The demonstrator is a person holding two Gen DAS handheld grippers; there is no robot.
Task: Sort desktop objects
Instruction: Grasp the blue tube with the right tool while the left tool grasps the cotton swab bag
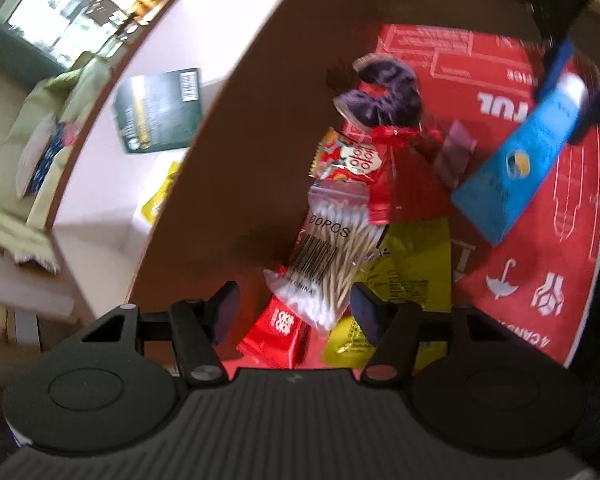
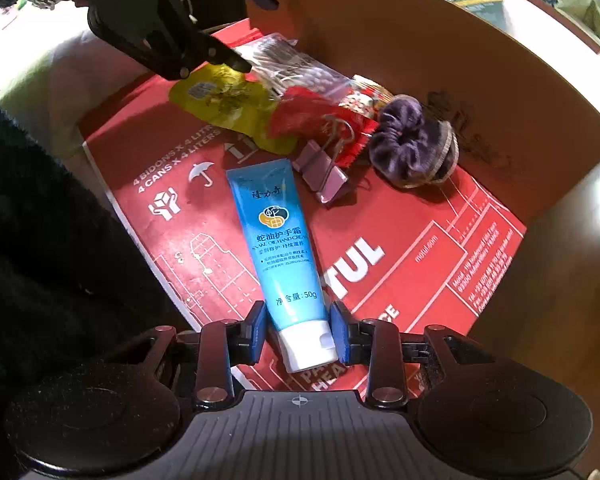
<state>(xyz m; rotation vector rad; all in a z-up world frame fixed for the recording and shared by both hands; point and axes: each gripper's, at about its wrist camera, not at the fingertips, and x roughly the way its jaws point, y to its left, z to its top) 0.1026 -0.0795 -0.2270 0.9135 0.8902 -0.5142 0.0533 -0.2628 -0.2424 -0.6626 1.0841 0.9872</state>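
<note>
A red cardboard sheet [image 2: 380,216] covers the table. My right gripper [image 2: 299,330] clamps the blue hand cream tube [image 2: 284,240]. My left gripper [image 1: 294,308] hovers spread above the cotton swab bag [image 1: 328,256].

left gripper [image 1: 294,308]: jaws spread apart, empty | right gripper [image 2: 299,330]: jaws closed on something

Right gripper [image 2: 298,330], blue pads either side of the white cap of a blue hand-cream tube [image 2: 282,240], which lies on a red printed cardboard sheet [image 2: 420,248]. At 12 o'clock from the tube: a lilac binder clip [image 2: 320,174]; at 1 o'clock, a purple scrunchie [image 2: 414,146]. At 11 o'clock, a yellow sachet [image 2: 228,100], a cotton-swab bag [image 2: 296,66] and the left gripper [image 2: 256,32], jaws apart.
</note>
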